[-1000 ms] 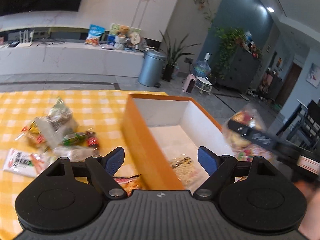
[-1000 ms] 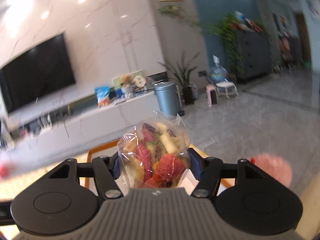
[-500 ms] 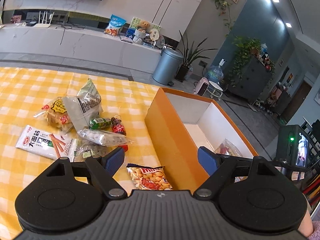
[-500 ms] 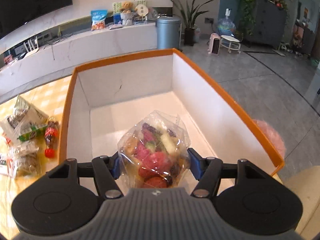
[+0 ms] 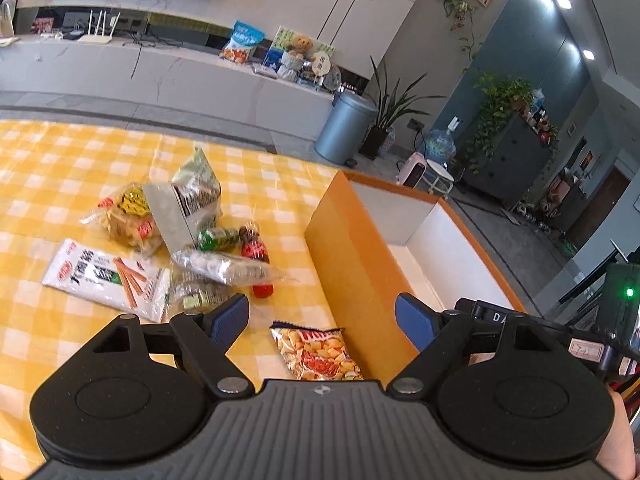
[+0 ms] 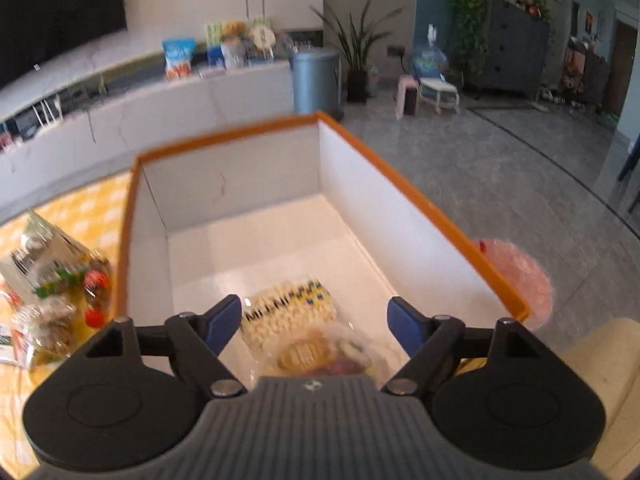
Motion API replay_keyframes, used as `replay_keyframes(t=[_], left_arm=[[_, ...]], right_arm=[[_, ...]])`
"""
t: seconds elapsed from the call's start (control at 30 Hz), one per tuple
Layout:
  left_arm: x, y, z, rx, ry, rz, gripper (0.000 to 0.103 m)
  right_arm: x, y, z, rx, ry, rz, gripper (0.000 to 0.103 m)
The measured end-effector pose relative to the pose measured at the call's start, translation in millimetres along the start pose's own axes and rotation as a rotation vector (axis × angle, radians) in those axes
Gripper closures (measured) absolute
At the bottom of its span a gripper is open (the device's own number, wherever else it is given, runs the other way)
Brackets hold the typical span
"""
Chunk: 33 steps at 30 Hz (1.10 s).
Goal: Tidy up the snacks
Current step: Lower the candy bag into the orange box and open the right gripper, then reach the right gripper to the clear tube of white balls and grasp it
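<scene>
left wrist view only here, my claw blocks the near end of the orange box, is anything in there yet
Observer: Yes. In the right wrist view, a pale snack packet with blue and yellow print lies on the floor of the orange box.
Operator: is the right claw holding anything
Observer: No. The right claw has its jaws opening. A clear bag of mixed snacks lies in the box beneath it, and neither pad touches it.
Operator: any room left in there
Observer: Yes. The far half of the box floor is bare.
</scene>
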<state>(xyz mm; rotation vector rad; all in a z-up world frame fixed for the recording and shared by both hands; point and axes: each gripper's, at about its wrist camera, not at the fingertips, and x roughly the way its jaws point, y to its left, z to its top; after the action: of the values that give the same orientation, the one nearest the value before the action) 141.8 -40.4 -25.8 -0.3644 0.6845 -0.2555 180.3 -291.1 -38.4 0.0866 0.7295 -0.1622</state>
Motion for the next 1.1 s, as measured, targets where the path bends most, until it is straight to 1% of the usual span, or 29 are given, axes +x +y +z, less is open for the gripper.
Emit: replay_keyframes(t=[0.03,0.07,0.17,0.23,0.33,0.4,0.47,0.53,0.6,0.67,0.8,0.97,1.03,1.1], left_arm=[[-4.2,-0.8,1.8,0.004,-0.009,0.002,0.006],[-9.5,-2.0,4.1,0.007,-0.021,0.004,0.006],[-25.4,-3.3,9.8,0.008,-0.037,0.012,0.006],[-37.4,-3.6,12.7,0.019,-0.047,0.023,0.006],[-56.1,-0.8,16.2,0.033,-0.062,0.069,0.006],[-66.8,3.2,17.7,0.045,-0.056,0.119,0.006],[-76.3,11.0,18.5,0.048,-0.051,0.165,0.006],[-85.2,20.2,18.1,0.047,-0.06,0.209,0.006],[-91.6,29.9,17.5,0.03,-0.07,0.255,0.006],[-94.8,41.5,16.8,0.01,-0.068,0.292,0.006],[-94.9,64.8,13.6,-0.027,-0.068,0.33,0.006],[-90.2,90.8,8.1,-0.05,-0.039,0.342,0.006],[-86.9,99.4,4.4,-0.057,-0.016,0.368,0.006],[-80.8,107.9,0.8,-0.081,0.011,0.388,0.006]], right_arm=[[-3.9,3.4,0.7,-0.014,-0.017,-0.011,0.019],[-8.8,6.7,0.3,-0.038,-0.036,-0.028,0.014],[-23.4,18.2,-5.0,-0.119,-0.071,-0.056,0.014],[-31.7,25.5,-4.1,-0.146,-0.083,-0.053,0.014],[-45.2,33.3,2.8,-0.128,-0.108,-0.022,0.01],[-55.4,41.3,7.3,-0.116,-0.132,0.014,0.006],[-65.9,52.0,11.2,-0.113,-0.154,0.047,0.005],[-74.0,65.1,13.0,-0.119,-0.166,0.074,0.003],[-80.9,78.6,11.5,-0.131,-0.176,0.102,0.003],[-86.2,93.2,8.4,-0.15,-0.179,0.133,0.003],[-90.3,118.6,-7.2,-0.165,-0.179,0.168,0.003],[-69.7,152.4,-24.0,-0.158,-0.112,0.233,0.003],[-59.9,164.7,-30.0,-0.154,-0.093,0.248,0.003],[-51.7,176.3,-36.2,-0.162,-0.095,0.254,0.003]])
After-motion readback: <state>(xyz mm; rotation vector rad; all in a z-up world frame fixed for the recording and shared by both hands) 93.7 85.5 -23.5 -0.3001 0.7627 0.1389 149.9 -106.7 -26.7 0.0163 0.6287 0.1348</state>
